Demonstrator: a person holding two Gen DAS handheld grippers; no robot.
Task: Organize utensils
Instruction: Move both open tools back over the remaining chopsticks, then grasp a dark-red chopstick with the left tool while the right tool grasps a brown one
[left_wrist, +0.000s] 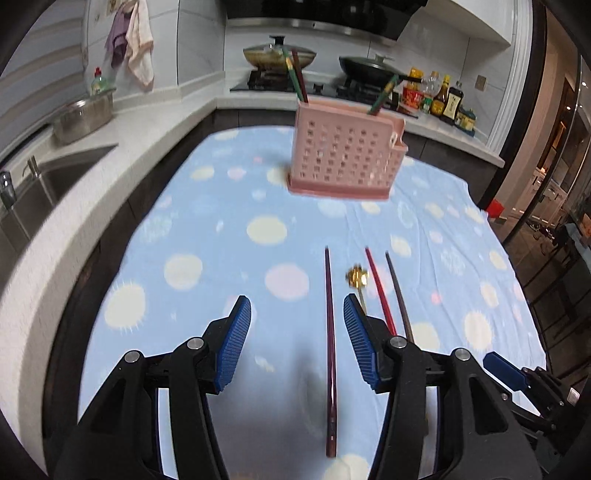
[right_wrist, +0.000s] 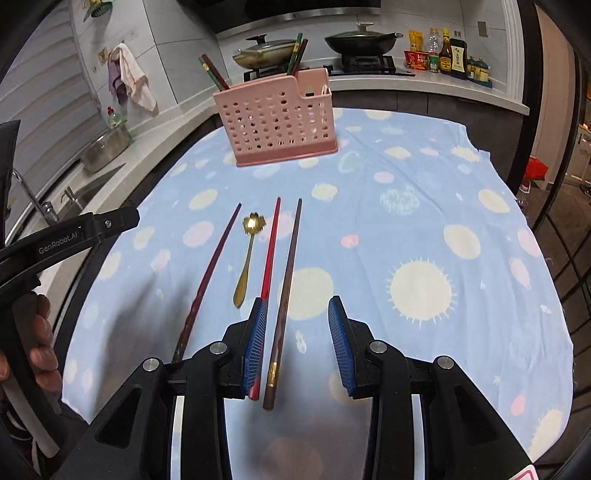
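Covering the table: blue dotted cloth (right_wrist: 424, 206). Standing upright at far end: one pink perforated holder (right_wrist: 277, 122), containing four chopsticks, two per end compartment. Lying flat nearer, side by side: three loose chopsticks, namely maroon (left_wrist: 330, 332), red (right_wrist: 271, 251), brown (right_wrist: 288, 280); one gold spoon (right_wrist: 247, 258). Angled downward above them: left gripper (left_wrist: 297, 336), jaws apart, straddling maroon chopstick untouched; right gripper (right_wrist: 297, 341), jaws apart, straddling brown chopstick, empty.
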